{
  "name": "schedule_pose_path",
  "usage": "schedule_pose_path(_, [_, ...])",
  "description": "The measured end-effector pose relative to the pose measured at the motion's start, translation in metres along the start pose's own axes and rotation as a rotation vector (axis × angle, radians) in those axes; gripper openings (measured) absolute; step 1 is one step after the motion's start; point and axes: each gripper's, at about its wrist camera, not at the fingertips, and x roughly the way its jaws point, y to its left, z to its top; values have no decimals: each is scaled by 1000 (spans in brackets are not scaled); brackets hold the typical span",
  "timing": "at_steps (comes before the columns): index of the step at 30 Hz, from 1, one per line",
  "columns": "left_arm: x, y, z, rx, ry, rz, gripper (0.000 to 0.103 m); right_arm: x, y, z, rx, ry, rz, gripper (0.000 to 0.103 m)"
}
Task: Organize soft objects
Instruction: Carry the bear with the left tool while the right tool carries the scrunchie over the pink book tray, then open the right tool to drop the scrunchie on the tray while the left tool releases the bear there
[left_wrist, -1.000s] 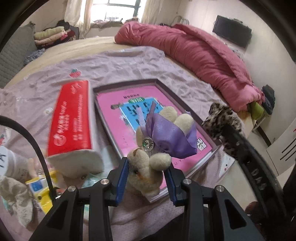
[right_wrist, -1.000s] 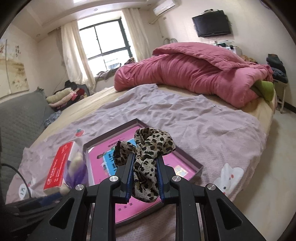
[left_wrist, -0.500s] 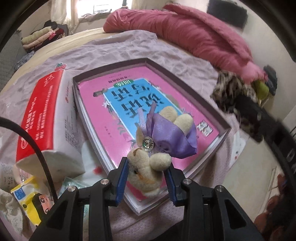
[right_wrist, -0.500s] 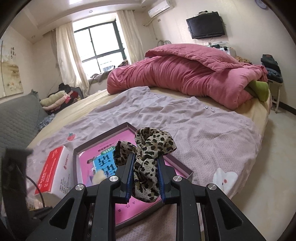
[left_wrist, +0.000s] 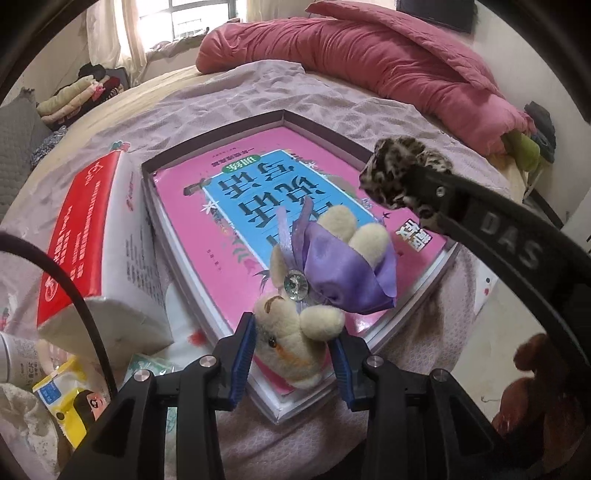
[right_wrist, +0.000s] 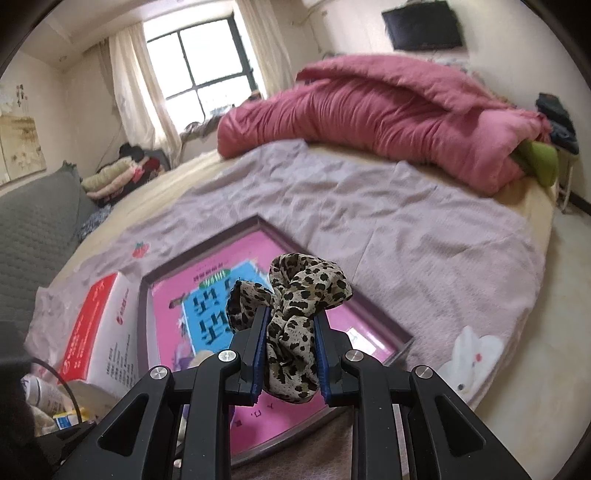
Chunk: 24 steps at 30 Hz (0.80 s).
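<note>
My left gripper (left_wrist: 293, 350) is shut on a cream plush bear in a purple dress (left_wrist: 314, 291) and holds it over the near end of an open box with a pink and blue book (left_wrist: 280, 206) in it. My right gripper (right_wrist: 290, 354) is shut on a leopard-print scrunchie (right_wrist: 295, 306) above the same box (right_wrist: 369, 314). In the left wrist view the scrunchie (left_wrist: 399, 173) and the right gripper reach in from the right over the box's right edge.
A red and white tissue pack (left_wrist: 92, 236) lies left of the box on the lilac sheet (right_wrist: 406, 221). Small packets and a bottle (left_wrist: 55, 391) crowd the near left. A pink duvet (right_wrist: 388, 110) lies at the far side. The bed edge and floor are to the right.
Both grippers have moved closer over the box, each still holding its object. The right gripper with the scrunchie now reaches further in over the box's right edge.
</note>
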Motion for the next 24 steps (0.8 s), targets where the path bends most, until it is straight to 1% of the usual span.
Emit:
schedule_pose_path(5, [0,4,-7,-11,-3,15,39,13,-5,-1,19,55,-22,24])
schedule_pose_path(12, [-1,6,-7,-10,5,22,39,35,-11,-5,45,164,-67,26])
schedule_pose_path(14, [0,6,-6,-11,4,24,39,38,-17,-6,74,180,-70,30])
schedule_pose_path(16, [0,10,-4,-33,2,15,39,39,-23,-8,100,185,-73,35])
schedule_pose_path(18, [1,13,-3,-48,6,8,39,38,-25,-8,112,186,-78,37])
schedule_pose_path(20, [2,13,-1,-49,8,19,39,39,-26,-9,119,189,-74,38])
schedule_pose_path(21, [2,13,1,-48,11,25,39,39,-26,-8,123,187,-73,41])
schedule_pose_path(22, [2,13,1,-47,11,29,39,36,-29,-8,134,177,-68,48])
schedule_pose_path(24, [1,13,2,-40,7,47,39,31,-34,-7,162,149,-56,52])
